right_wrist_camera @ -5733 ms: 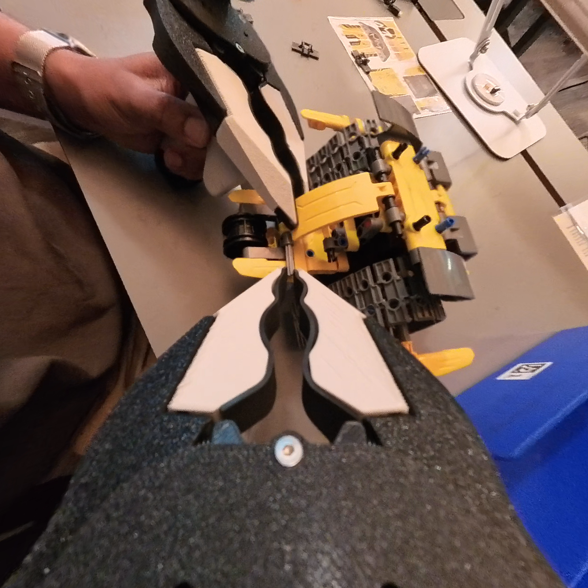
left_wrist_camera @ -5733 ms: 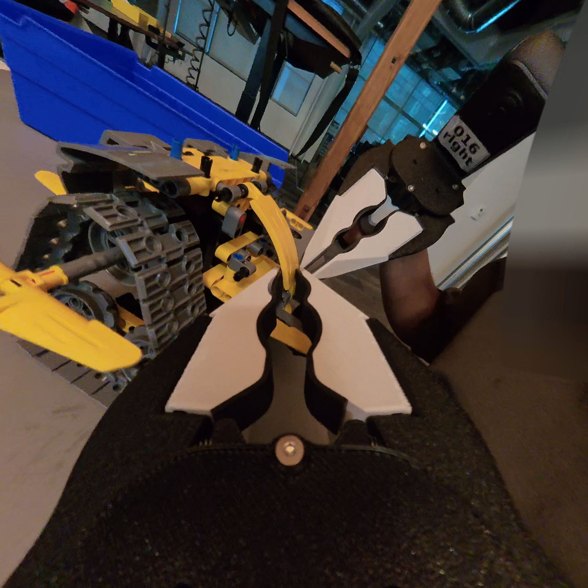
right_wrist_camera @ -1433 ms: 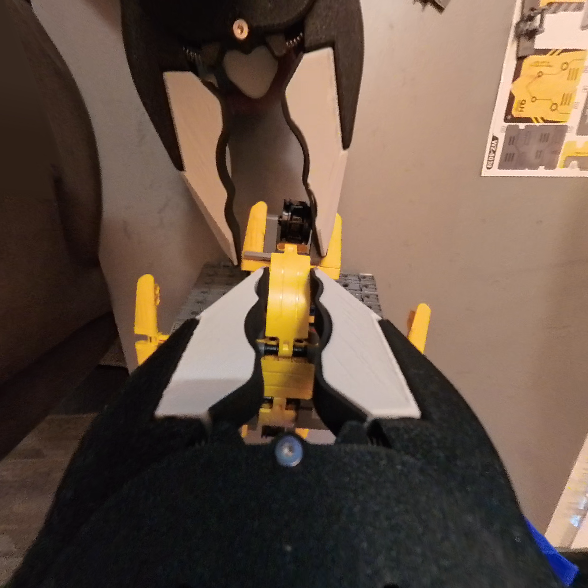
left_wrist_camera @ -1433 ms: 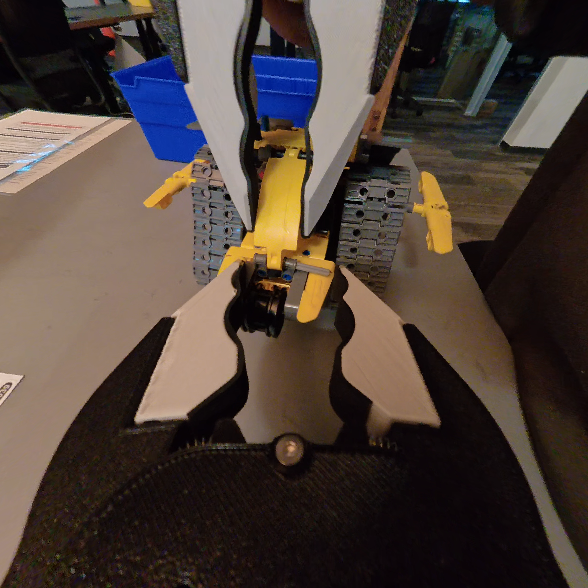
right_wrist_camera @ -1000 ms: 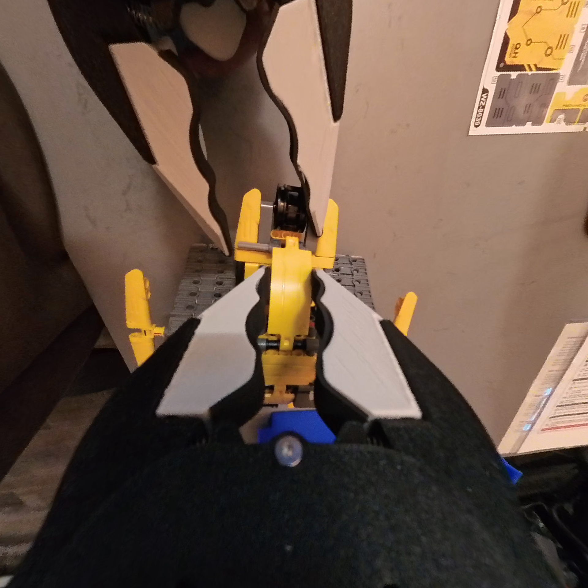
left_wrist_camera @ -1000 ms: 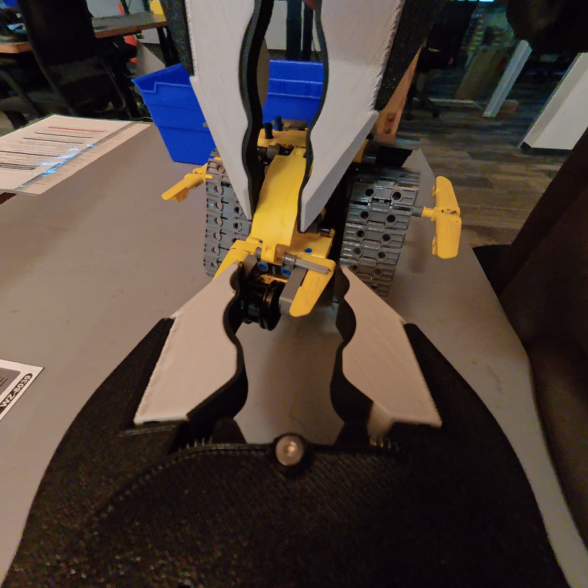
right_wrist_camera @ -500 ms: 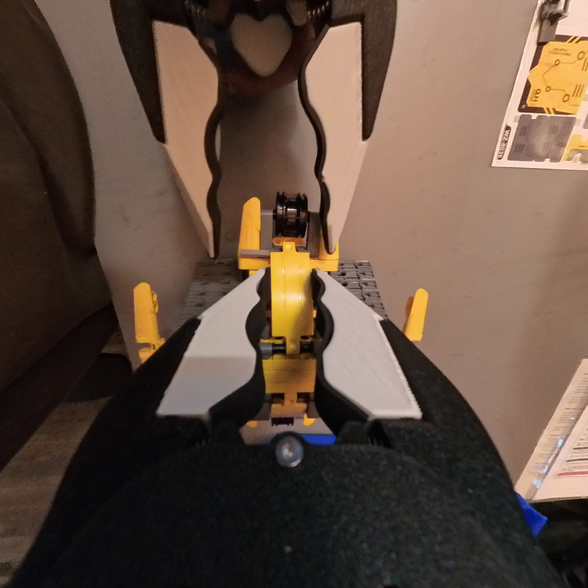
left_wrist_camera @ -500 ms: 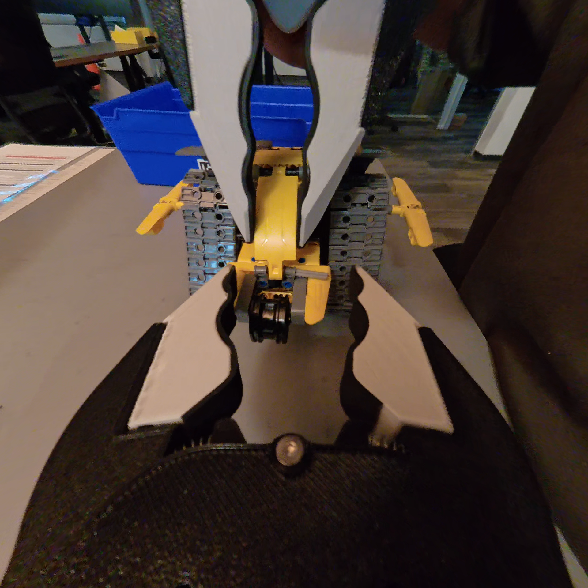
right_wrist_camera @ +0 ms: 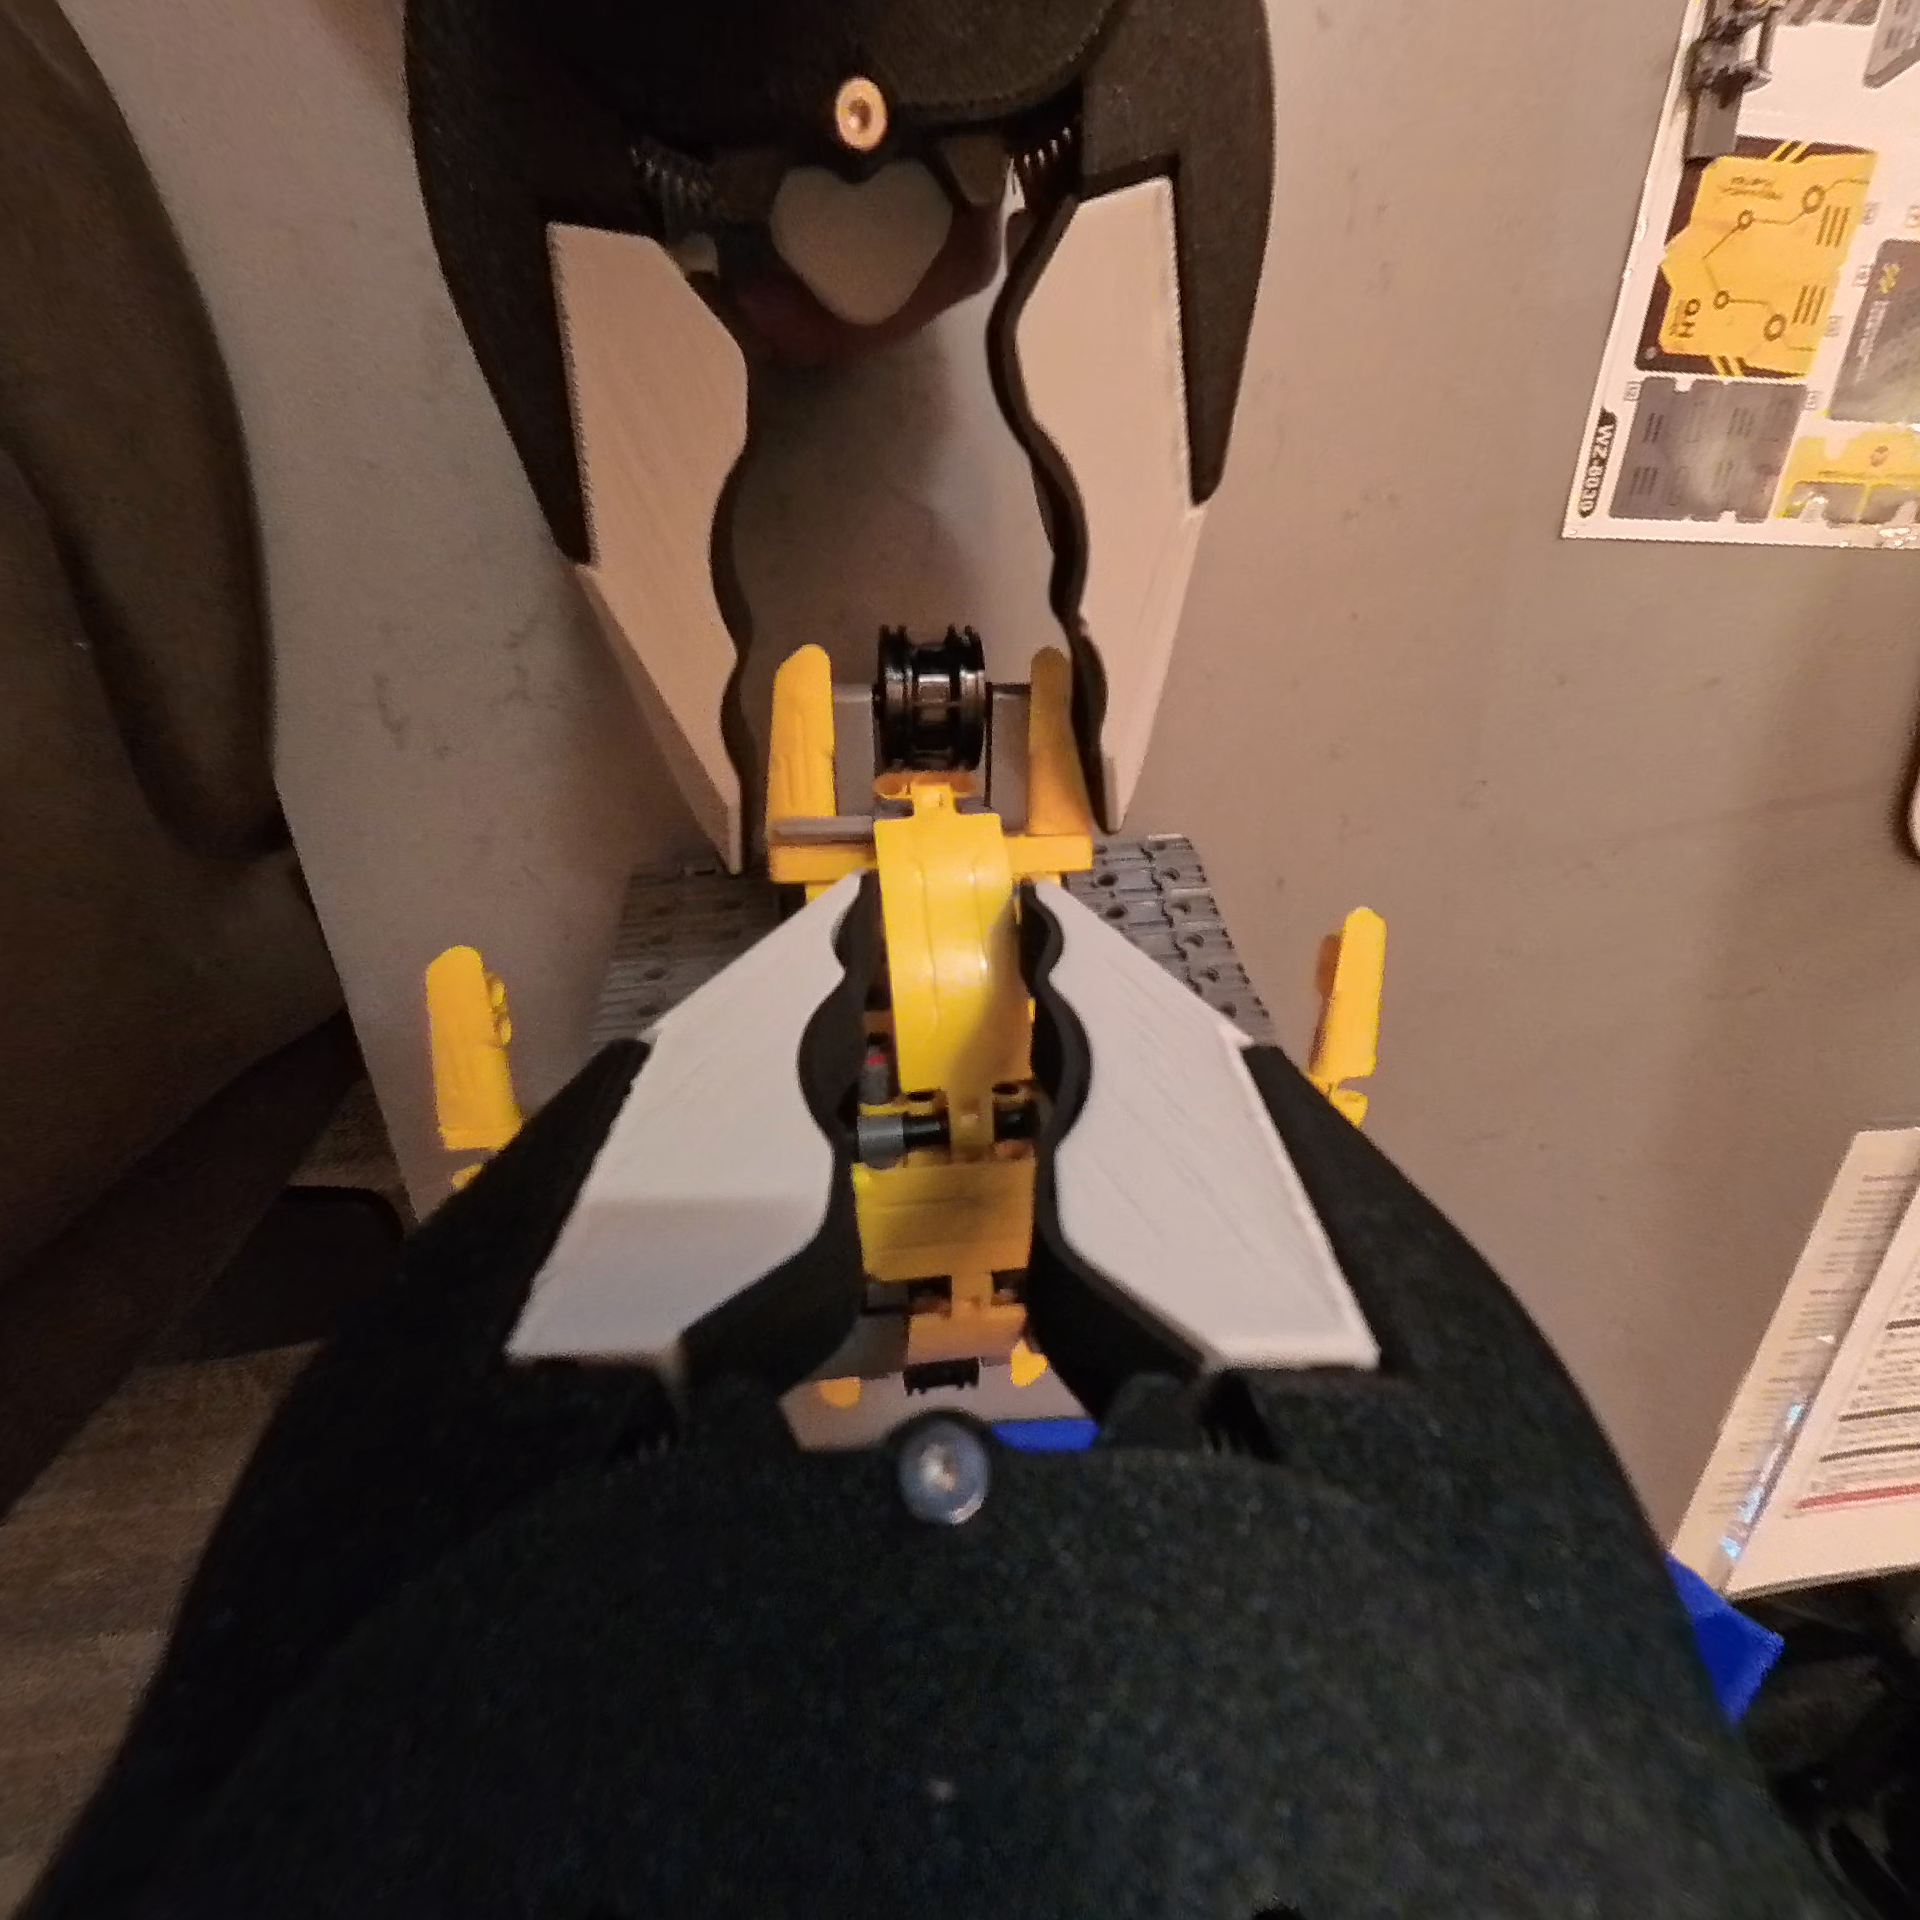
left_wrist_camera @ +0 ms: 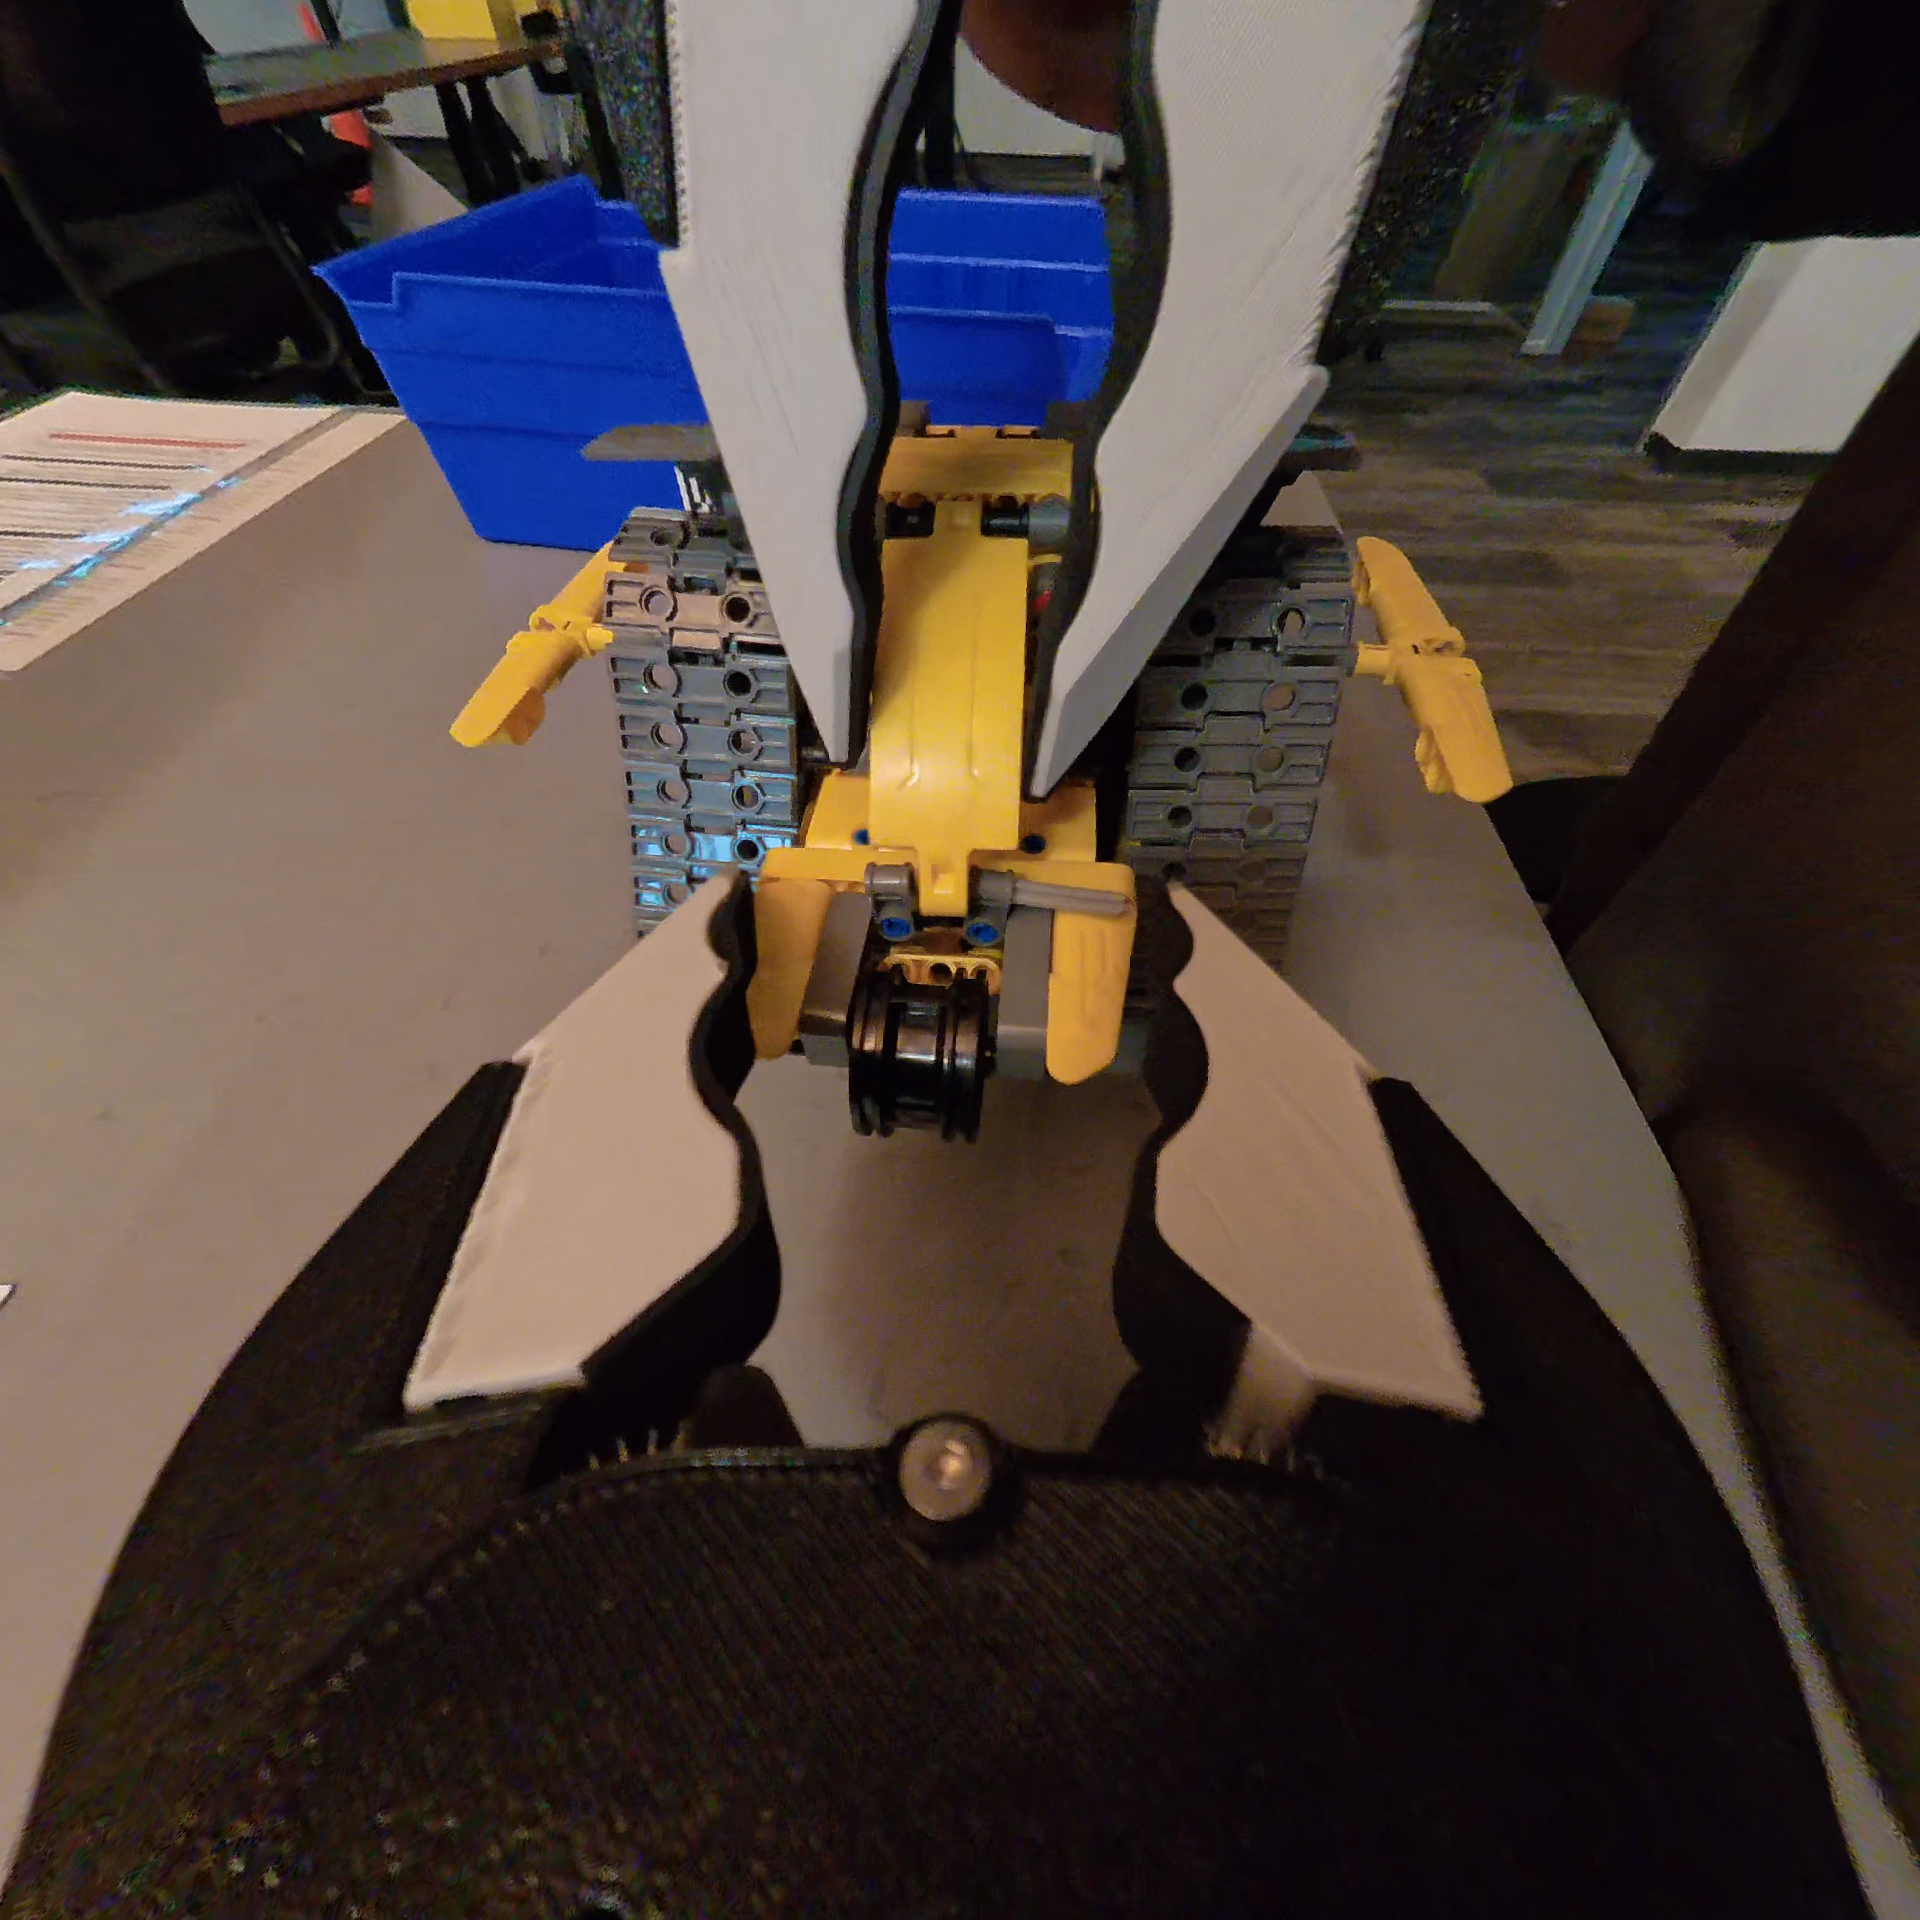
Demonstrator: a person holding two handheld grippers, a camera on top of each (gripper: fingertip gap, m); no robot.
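On the grey table [left_wrist_camera: 260, 935], the right hand-held gripper [right_wrist_camera: 940, 904] clamps the model's yellow arm [right_wrist_camera: 940, 977]; the left hand-held gripper [left_wrist_camera: 945, 904] gapes empty.

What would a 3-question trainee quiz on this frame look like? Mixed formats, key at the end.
1. True or false: the left tongs are shut on the black wheel.
2. Multiple choice: the right tongs are clamped on the A) blue bin B) yellow arm C) paper sheet.
3. Fill in: the grey tracks of the tracked model rest on the ____.

Key:
1. False. They stand open on either side of the model's front end.
2. B, the yellow arm.
3. The table.
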